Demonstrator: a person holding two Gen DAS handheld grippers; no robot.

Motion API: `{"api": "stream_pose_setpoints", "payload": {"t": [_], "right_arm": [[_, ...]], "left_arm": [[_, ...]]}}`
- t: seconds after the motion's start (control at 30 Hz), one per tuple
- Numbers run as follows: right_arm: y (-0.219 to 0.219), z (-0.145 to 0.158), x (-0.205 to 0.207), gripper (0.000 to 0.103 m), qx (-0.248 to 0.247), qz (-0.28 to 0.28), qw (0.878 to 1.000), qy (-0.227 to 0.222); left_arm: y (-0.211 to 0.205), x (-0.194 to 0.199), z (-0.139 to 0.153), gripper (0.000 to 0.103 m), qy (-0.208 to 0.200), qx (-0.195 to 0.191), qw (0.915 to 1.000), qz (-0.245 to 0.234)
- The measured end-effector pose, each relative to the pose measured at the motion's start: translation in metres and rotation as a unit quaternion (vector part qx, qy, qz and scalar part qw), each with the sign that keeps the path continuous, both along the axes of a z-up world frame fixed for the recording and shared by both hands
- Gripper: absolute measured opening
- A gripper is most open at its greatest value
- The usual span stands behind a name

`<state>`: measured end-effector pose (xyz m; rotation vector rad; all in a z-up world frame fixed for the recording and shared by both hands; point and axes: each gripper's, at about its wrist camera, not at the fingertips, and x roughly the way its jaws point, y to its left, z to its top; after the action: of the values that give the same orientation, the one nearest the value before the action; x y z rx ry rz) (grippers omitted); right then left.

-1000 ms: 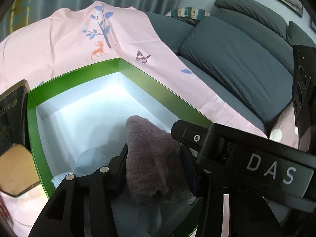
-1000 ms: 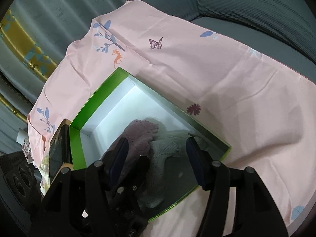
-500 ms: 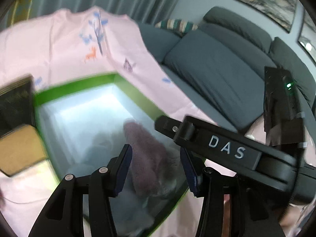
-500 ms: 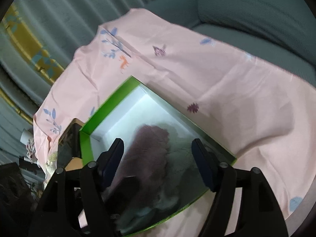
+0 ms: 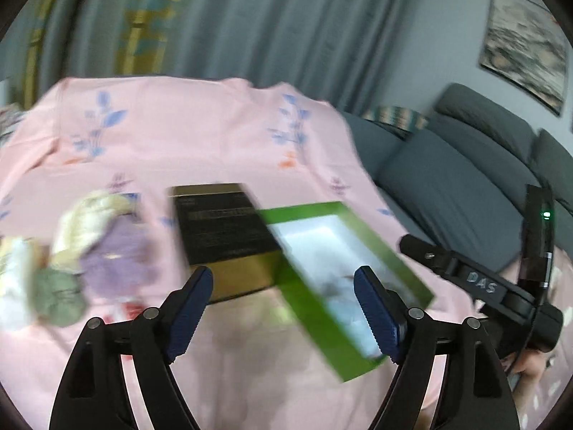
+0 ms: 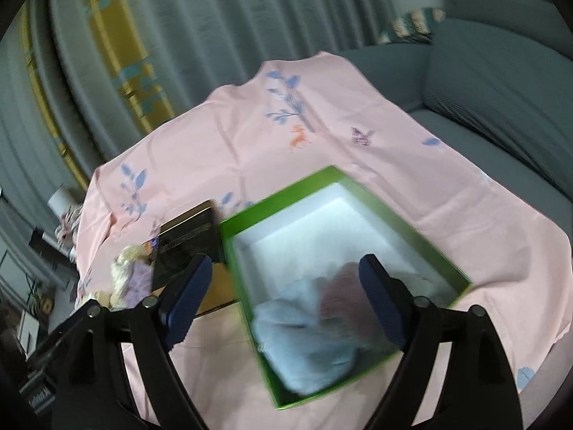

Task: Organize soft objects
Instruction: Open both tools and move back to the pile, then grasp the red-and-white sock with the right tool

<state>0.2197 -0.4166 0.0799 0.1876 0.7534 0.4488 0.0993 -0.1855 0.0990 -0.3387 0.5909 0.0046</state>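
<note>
A green box (image 6: 301,197) with a white inside sits on the pink cloth and holds a light blue soft item (image 6: 304,329) and a mauve one (image 6: 343,294). The box also shows in the left wrist view (image 5: 322,322). A pile of soft items (image 5: 89,251), cream, lilac and grey-green, lies on the cloth to the left; it also shows in the right wrist view (image 6: 132,272). My left gripper (image 5: 283,308) is open and empty above the cloth. My right gripper (image 6: 283,301) is open and empty above the box.
A black and gold box (image 5: 222,225) stands against the green box's left side. The pink printed cloth (image 5: 200,143) covers the surface. A grey sofa (image 5: 465,186) is to the right, curtains (image 6: 179,36) behind. The right-hand gripper's body (image 5: 501,286) shows in the left wrist view.
My left gripper has let go of the mauve item in the green box, opened wide, risen and swung left toward the pile. My right gripper has pulled back and up.
</note>
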Motion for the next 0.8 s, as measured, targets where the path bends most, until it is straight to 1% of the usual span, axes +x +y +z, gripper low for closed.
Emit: {"api": "stream_pose_setpoints", "payload": {"t": [0.13,0.2,0.27,0.4,0.5,0.57,0.67,0.73,0.77,0.8], "right_arm": [[0.041,-0.001,-0.01,0.084,-0.01,0.046,0.999,-0.004],[0.06,-0.004,-0.015,0.084,-0.014,0.067,0.998,0.0],[0.078,-0.008,-0.019,0.084,-0.018,0.087,0.996,0.003],[0.118,-0.024,-0.023,0.084,-0.03,0.133,0.99,0.024],[0.145,-0.041,-0.025,0.084,-0.023,0.168,0.984,0.054],[0.163,-0.055,-0.025,0.084,-0.014,0.199,0.976,0.081],[0.188,-0.076,-0.026,0.084,-0.002,0.235,0.965,0.119],[0.201,-0.088,-0.026,0.084,-0.002,0.248,0.959,0.138],[0.207,-0.095,-0.026,0.083,-0.005,0.253,0.957,0.145],[0.213,-0.101,-0.025,0.08,-0.009,0.257,0.955,0.151]], "left_arm": [[0.038,-0.02,-0.006,0.082,0.011,0.0,0.9989,0.045],[0.057,-0.028,-0.015,0.089,0.024,-0.003,0.9972,0.071],[0.075,-0.037,-0.026,0.09,0.037,-0.013,0.9947,0.095],[0.108,-0.049,-0.053,0.09,0.056,-0.042,0.99,0.122],[0.126,-0.045,-0.079,0.09,0.07,-0.07,0.9871,0.125],[0.13,-0.043,-0.097,0.09,0.086,-0.085,0.9848,0.125],[0.132,-0.037,-0.118,0.09,0.102,-0.094,0.9845,0.108],[0.13,-0.032,-0.129,0.09,0.109,-0.095,0.9845,0.1],[0.13,-0.03,-0.133,0.09,0.113,-0.096,0.9839,0.099],[0.13,-0.026,-0.139,0.09,0.119,-0.099,0.983,0.098]]}}
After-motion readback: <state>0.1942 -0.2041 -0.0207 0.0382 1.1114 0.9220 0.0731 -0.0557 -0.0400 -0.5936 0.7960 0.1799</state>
